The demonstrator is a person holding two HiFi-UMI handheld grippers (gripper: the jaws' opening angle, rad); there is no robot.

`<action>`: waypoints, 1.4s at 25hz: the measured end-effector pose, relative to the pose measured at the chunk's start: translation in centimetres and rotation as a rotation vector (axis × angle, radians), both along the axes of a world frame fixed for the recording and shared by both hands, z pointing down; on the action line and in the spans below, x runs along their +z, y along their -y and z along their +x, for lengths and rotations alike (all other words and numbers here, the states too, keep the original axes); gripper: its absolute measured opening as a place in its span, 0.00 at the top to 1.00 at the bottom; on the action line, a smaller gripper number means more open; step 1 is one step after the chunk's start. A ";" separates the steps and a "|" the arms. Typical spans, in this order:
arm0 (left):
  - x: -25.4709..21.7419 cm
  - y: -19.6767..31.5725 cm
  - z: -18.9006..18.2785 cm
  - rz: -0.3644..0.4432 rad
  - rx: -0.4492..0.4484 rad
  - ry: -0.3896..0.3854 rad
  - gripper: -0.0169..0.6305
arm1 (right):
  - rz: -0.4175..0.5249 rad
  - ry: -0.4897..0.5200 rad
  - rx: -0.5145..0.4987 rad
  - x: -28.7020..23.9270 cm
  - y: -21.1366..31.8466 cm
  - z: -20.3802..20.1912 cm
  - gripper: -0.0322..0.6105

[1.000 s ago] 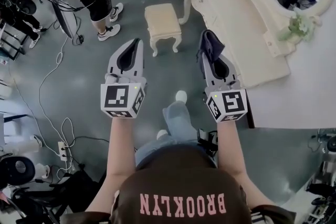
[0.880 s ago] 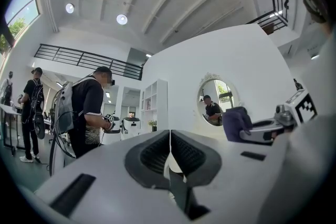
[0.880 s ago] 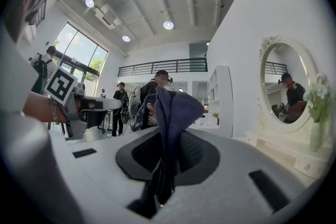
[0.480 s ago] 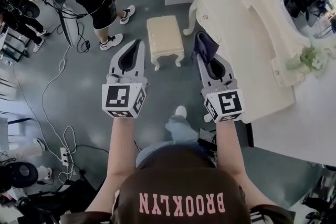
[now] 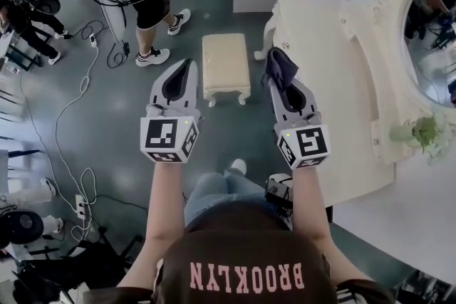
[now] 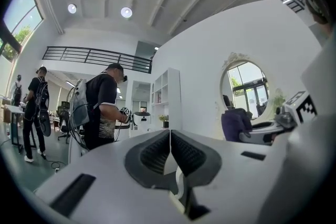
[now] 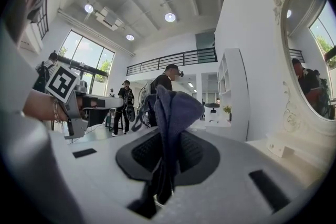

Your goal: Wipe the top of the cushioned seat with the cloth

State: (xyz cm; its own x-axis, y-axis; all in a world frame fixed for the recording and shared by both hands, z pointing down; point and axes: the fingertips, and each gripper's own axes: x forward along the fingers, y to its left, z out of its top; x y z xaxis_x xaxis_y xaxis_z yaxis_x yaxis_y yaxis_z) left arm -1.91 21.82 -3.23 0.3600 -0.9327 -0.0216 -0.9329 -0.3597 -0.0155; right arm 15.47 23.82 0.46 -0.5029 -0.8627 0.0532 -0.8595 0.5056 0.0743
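Cushioned seat [image 5: 226, 65] stands on grey floor [image 5: 121, 110]; right tongs [image 5: 277, 79] clamp cloth [image 7: 177, 105].

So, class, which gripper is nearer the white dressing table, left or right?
Right. The right gripper, shut on the dark cloth, is held beside the front edge of the dressing table; the left gripper is beyond the cushioned seat from it, shut and empty.

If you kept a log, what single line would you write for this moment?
stage: before wiping | right hand-held gripper: shut on cloth | left hand-held gripper: shut, empty | cushioned seat: untouched, ahead
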 end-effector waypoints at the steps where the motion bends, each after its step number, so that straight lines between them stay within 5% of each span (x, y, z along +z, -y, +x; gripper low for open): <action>1: 0.4 0.6 0.1 -0.010 -0.003 0.001 0.97 | -0.009 0.004 0.000 0.3 0.7 0.2 0.90; 26: 9.3 18.7 -3.8 -0.206 0.083 -0.039 0.97 | -0.161 -0.113 0.040 7.4 18.0 -4.8 0.90; 35: 13.0 22.7 -2.8 -0.257 0.120 -0.003 0.97 | -0.241 -0.073 0.056 11.6 21.2 -3.6 0.90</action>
State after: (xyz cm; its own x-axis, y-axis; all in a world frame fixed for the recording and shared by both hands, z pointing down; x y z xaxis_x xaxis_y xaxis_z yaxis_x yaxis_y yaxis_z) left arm -4.67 -0.84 9.73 0.4682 -0.8585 0.2091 -0.8835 -0.4591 0.0930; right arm 11.84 2.64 12.10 -0.4418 -0.8471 0.2952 -0.8835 0.4680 0.0207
